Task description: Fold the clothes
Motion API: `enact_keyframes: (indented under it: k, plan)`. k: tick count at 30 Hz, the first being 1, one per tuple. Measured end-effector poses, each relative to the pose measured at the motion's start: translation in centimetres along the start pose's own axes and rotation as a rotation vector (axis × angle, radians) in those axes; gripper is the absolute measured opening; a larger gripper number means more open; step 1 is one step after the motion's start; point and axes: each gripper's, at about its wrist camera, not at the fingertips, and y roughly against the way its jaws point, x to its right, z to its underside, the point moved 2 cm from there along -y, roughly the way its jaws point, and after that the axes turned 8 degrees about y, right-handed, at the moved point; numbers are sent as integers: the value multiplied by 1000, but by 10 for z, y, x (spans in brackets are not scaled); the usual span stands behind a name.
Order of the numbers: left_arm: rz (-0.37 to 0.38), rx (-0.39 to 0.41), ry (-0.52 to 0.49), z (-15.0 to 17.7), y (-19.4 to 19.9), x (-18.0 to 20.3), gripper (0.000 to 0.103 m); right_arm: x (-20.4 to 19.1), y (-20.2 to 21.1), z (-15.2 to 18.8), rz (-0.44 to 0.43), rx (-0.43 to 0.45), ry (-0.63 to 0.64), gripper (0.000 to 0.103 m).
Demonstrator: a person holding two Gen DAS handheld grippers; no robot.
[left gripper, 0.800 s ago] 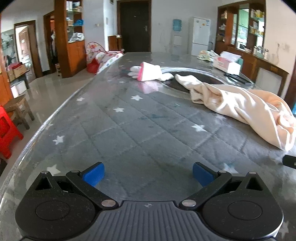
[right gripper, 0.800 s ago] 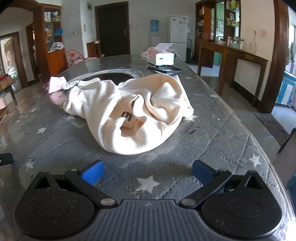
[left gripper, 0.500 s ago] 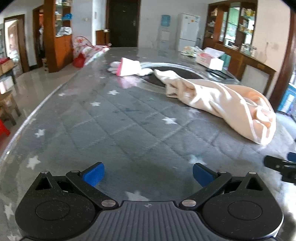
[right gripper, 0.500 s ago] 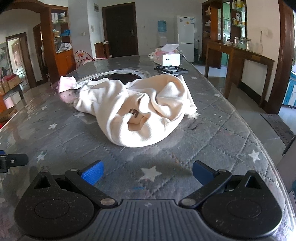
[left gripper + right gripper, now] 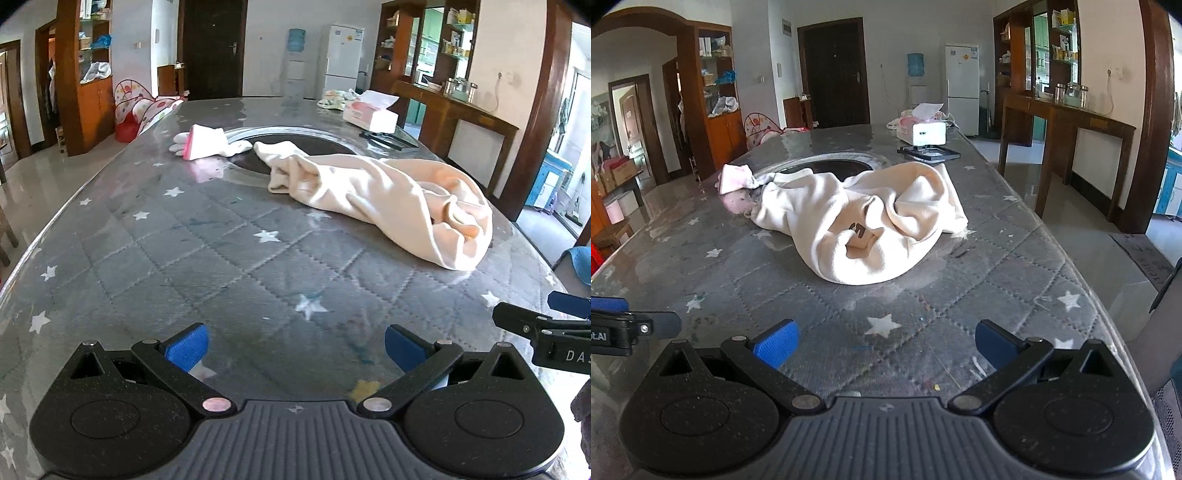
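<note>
In the left wrist view the left gripper (image 5: 293, 345) is spread wide and empty; the crumpled cream cotton garment (image 5: 384, 195) lies ahead and to its right on the grey star-quilted table (image 5: 184, 258), long axis running away leftward

In the right wrist view the right gripper (image 5: 884, 341), equally spread and empty, faces the garment (image 5: 864, 218) almost straight ahead, so it seems the nearer

A cream garment (image 5: 857, 218), unfolded and bunched into a crumpled heap with a dark mark seen among its creases, is laid on the table, while a small pink-and-white garment (image 5: 207, 142) is laid flat just beyond its far end.
</note>
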Motion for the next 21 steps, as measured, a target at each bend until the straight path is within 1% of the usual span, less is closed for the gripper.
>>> enact_keyframes:
  k: [5, 10, 14, 16, 21]
  plan:
    - [-7, 19, -46, 3, 9, 11, 103, 3, 14, 2, 4, 13, -6, 103]
    - [-27, 31, -64, 5, 16, 18, 103, 2, 23, 2, 26, 13, -12, 103]
    - [-48, 39, -82, 6, 21, 20, 103, 3, 28, 3, 45, -2, -33, 103]
    - [-41, 48, -84, 7, 23, 21, 103, 3, 29, 5, 50, -7, -34, 103]
    - [-40, 43, -88, 7, 24, 24, 103, 1, 30, 8, 53, -28, -32, 103]
